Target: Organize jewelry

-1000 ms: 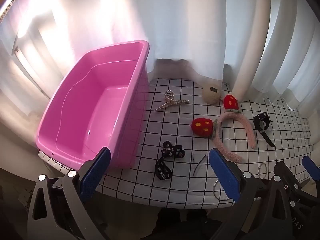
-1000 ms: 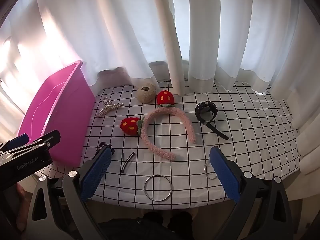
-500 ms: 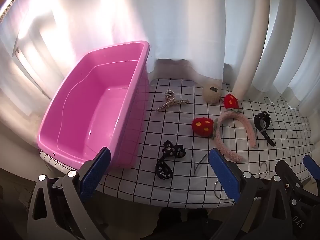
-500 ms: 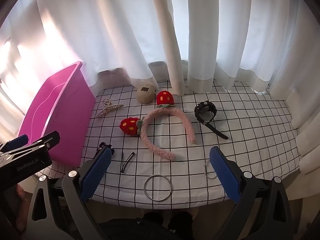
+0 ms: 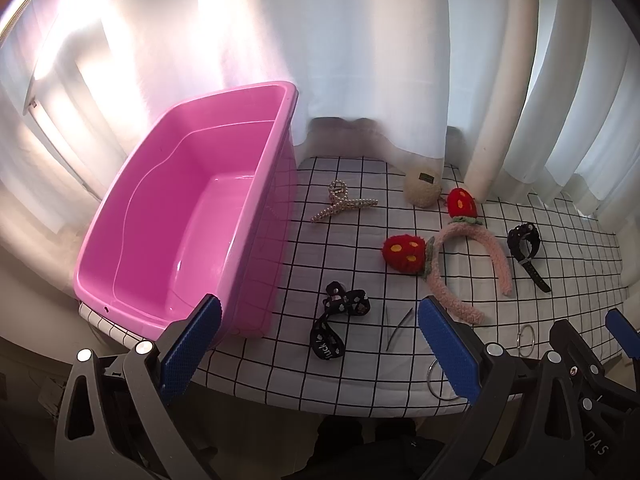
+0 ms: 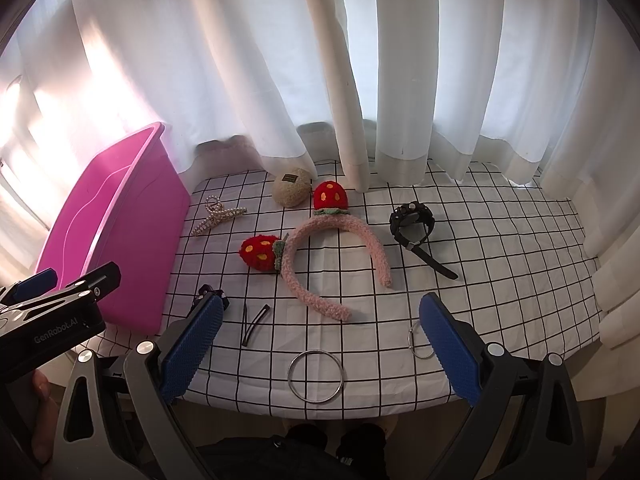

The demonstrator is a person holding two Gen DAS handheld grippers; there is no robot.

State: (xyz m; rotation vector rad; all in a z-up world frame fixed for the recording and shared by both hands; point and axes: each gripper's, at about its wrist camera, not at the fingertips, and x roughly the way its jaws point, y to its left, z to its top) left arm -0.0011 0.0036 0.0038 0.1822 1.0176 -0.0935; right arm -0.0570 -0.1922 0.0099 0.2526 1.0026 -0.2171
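Note:
An empty pink bin (image 5: 180,232) stands at the table's left; it also shows in the right wrist view (image 6: 116,232). On the checked cloth lie a pearl claw clip (image 6: 216,218), a pink strawberry headband (image 6: 324,256), a black watch (image 6: 414,224), a beige pouch (image 6: 292,191), a black bow (image 5: 338,320), a thin hairpin (image 6: 254,322), a large ring (image 6: 316,376) and a small ring (image 6: 418,340). My left gripper (image 5: 318,350) is open and empty at the front edge, near the bow. My right gripper (image 6: 318,350) is open and empty above the large ring.
White curtains (image 6: 360,60) hang close behind the table. The cloth's front edge (image 6: 320,406) lies just under both grippers. The left gripper's body (image 6: 52,320) shows at the right wrist view's left, the right gripper's body (image 5: 580,364) at the left wrist view's right.
Both grippers have drifted very slightly; the scene is otherwise the same and nothing was taken hold of.

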